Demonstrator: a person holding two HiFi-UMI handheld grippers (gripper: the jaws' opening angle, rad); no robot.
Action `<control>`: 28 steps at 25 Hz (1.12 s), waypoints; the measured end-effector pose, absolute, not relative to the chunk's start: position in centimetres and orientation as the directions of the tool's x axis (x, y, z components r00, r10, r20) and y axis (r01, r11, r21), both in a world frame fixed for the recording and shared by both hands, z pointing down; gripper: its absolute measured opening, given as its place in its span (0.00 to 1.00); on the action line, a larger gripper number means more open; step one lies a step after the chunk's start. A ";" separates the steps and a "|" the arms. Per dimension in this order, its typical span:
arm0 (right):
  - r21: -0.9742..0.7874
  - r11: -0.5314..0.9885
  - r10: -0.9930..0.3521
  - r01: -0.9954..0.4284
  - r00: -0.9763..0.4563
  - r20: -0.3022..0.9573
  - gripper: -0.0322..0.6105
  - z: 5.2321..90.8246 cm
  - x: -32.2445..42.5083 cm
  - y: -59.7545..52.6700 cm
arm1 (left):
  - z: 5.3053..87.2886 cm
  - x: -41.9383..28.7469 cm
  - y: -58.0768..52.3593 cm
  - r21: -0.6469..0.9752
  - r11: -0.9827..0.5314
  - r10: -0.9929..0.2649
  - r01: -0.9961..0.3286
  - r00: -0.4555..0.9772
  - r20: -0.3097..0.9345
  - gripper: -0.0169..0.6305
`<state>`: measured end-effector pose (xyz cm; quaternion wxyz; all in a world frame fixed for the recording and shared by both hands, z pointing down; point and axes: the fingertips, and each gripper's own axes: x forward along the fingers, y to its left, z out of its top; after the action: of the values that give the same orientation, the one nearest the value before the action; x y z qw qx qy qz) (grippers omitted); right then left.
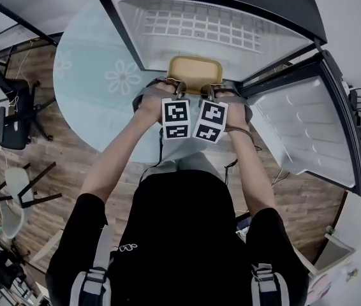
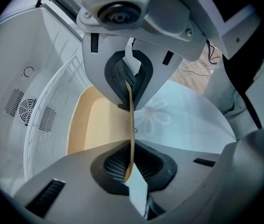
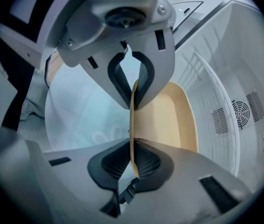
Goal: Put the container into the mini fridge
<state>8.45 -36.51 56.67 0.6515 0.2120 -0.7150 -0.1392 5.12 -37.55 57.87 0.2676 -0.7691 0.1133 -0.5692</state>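
Note:
A shallow tan container [image 1: 195, 72] hangs at the mouth of the open mini fridge [image 1: 199, 24], held by both grippers. My left gripper [image 1: 169, 87] is shut on the near left part of its rim, and my right gripper [image 1: 210, 92] is shut on the near right part. In the left gripper view the thin rim runs straight between the black pads [image 2: 122, 162], with the container's hollow [image 2: 94, 125] to the left. The right gripper view mirrors this: rim pinched between the pads [image 3: 143, 160], hollow [image 3: 169, 120] to the right, white wire shelf [image 3: 216, 101] behind.
The fridge stands on a round table with a pale blue floral cloth [image 1: 97, 81]. Its door [image 1: 308, 132] is swung open to the right. Black chairs [image 1: 8, 120] stand on the wooden floor at the left. Vents [image 2: 29, 108] show on the fridge's back wall.

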 end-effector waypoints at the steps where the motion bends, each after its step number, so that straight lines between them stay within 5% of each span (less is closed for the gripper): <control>1: 0.475 0.871 -0.484 -0.123 -0.061 0.873 0.07 56.8 8.6 -36.9 | 57.9 5.2 -38.0 -0.542 -0.831 -0.481 0.129 0.325 0.814 0.06; 28: 0.451 0.885 -0.460 -0.115 -0.068 0.886 0.07 60.9 9.4 -44.4 | 61.4 5.9 -45.6 -0.598 -0.794 -0.549 0.113 0.290 0.784 0.07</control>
<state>9.45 -44.42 60.91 0.6529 0.1999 -0.7186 -0.1320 5.91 -45.58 61.41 0.2866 -0.7503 0.1452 -0.5778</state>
